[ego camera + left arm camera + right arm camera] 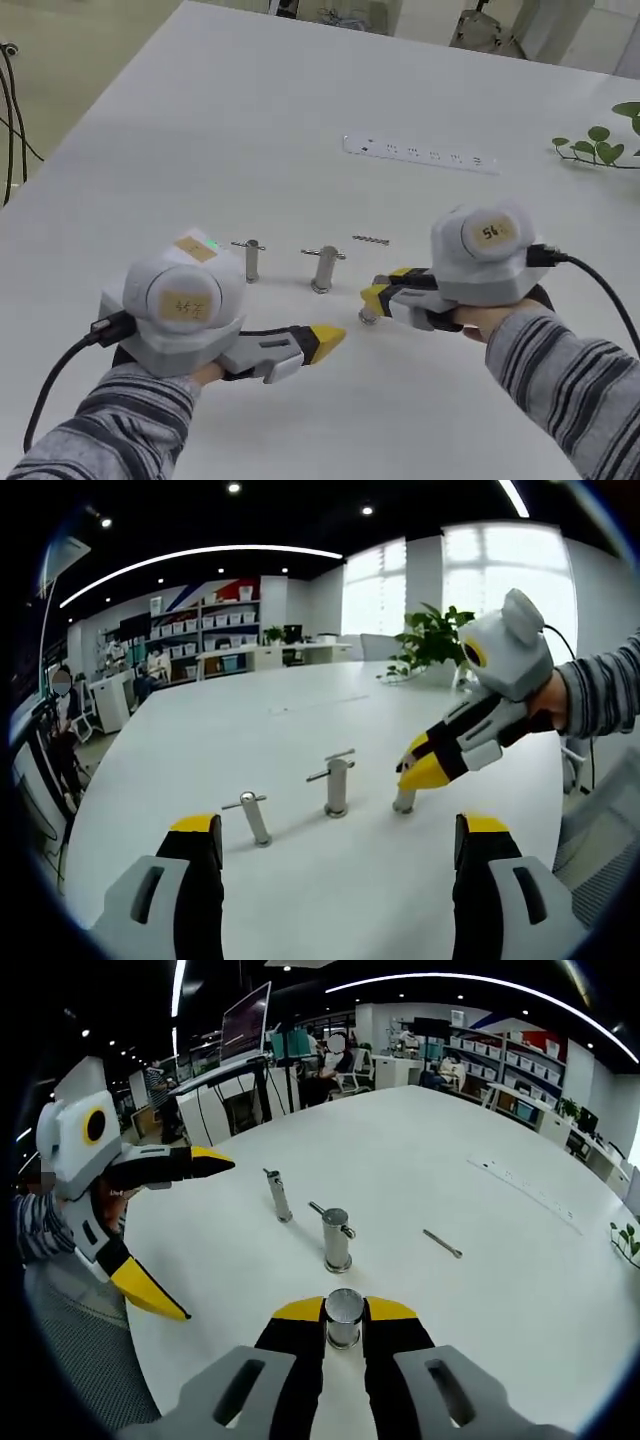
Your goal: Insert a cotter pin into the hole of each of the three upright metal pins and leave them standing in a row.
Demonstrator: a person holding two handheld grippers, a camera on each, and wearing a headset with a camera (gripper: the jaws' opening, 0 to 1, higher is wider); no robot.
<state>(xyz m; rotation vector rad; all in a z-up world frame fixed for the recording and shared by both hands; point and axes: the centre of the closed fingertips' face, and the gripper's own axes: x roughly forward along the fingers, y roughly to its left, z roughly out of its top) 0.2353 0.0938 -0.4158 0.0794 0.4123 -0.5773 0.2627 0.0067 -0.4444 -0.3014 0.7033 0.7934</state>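
Two upright metal pins stand on the white table, the left pin (252, 260) (255, 818) (278, 1195) and the middle pin (323, 268) (337, 785) (336, 1238), each with a cotter pin through its top. A third metal pin (368, 316) (404, 800) (343, 1318) stands to their right with my right gripper (375, 296) (428, 768) (343, 1310) shut on it. A loose cotter pin (370, 240) (441, 1243) lies flat behind the row. My left gripper (322, 345) (340, 825) (165, 1225) stands open in front of the pins, with nothing between its jaws.
A white power strip (420, 152) (525, 1190) lies farther back on the table (200, 150). A green plant (598, 145) (430, 640) reaches in at the far right edge. Cables trail from both grippers toward me.
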